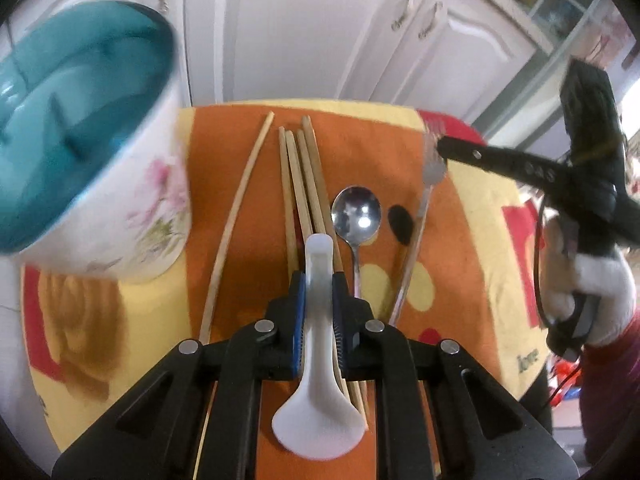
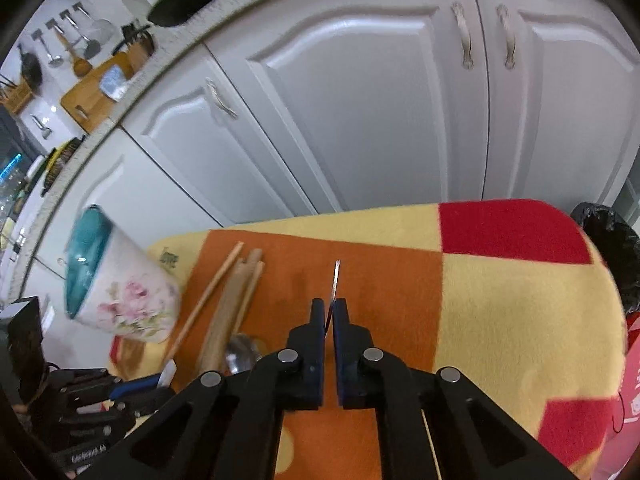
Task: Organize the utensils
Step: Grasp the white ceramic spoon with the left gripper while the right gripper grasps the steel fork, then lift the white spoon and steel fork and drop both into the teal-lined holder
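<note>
My left gripper (image 1: pixel 319 280) is shut on the handle of a white soup spoon (image 1: pixel 320 420), whose bowl hangs toward the camera. Below it, several wooden chopsticks (image 1: pixel 298 184) and a metal spoon (image 1: pixel 356 214) lie on the orange cloth (image 1: pixel 224 148). A floral cup (image 1: pixel 80 140) with a teal inside stands tilted at the left. My right gripper (image 1: pixel 443 147), held by a gloved hand, is shut on a metal fork (image 1: pixel 420 216) near its tines. In the right wrist view my right gripper (image 2: pixel 329 308) pinches the fork (image 2: pixel 337 276) edge-on, with the cup (image 2: pixel 124 292), chopsticks (image 2: pixel 228 304) and my left gripper (image 2: pixel 120 392) to its left.
White cabinet doors (image 2: pixel 360 100) stand just behind the cloth-covered surface. A bin with a black bag (image 2: pixel 608 240) sits past the right edge. The yellow and red part of the cloth (image 2: pixel 520 312) lies at the right.
</note>
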The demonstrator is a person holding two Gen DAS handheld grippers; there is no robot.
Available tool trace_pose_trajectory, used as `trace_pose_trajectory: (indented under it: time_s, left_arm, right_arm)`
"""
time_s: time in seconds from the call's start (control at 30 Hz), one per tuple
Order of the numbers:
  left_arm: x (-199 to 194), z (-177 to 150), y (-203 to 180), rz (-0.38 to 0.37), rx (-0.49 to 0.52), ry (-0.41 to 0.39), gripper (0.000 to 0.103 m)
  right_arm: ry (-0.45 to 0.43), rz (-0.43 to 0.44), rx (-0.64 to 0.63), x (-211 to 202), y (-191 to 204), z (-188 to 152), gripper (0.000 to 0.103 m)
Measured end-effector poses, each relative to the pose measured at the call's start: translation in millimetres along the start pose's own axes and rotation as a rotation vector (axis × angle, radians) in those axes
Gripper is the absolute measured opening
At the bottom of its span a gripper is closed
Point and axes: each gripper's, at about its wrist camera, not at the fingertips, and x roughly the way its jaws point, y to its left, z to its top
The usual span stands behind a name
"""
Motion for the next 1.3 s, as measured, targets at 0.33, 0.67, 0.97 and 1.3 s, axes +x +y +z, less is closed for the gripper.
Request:
trace_pose_trajectory:
  time_s: [0.33,0.67,0.97,1.3]
  left_arm:
    - [-73.2,-20.9,8.8,-0.016,-0.054,-0.131,0.011]
    - [-142.8,-18.1,24.3,0.005,-0.093,-0.297,0.011]
    - [-195.5,20.8,68.7,0.105,-0.199,-0.486,0.011]
    - [-179.7,65.9,95.5,0.203,-0.215,-0.625,0.011]
  right_arm:
    - [-0.095,0.028,-0.108,-65.5,46.8,-9.3,0.002]
    - [-0.184,0.04,-0.208,-109.7,94.4,3.0,0.002]
    - [-0.269,0.097,-0.278,-142.8,146.6,37.5,0.002]
    - [-0.327,0.112,-0.363,-132.3,208.5,90.6,0.002]
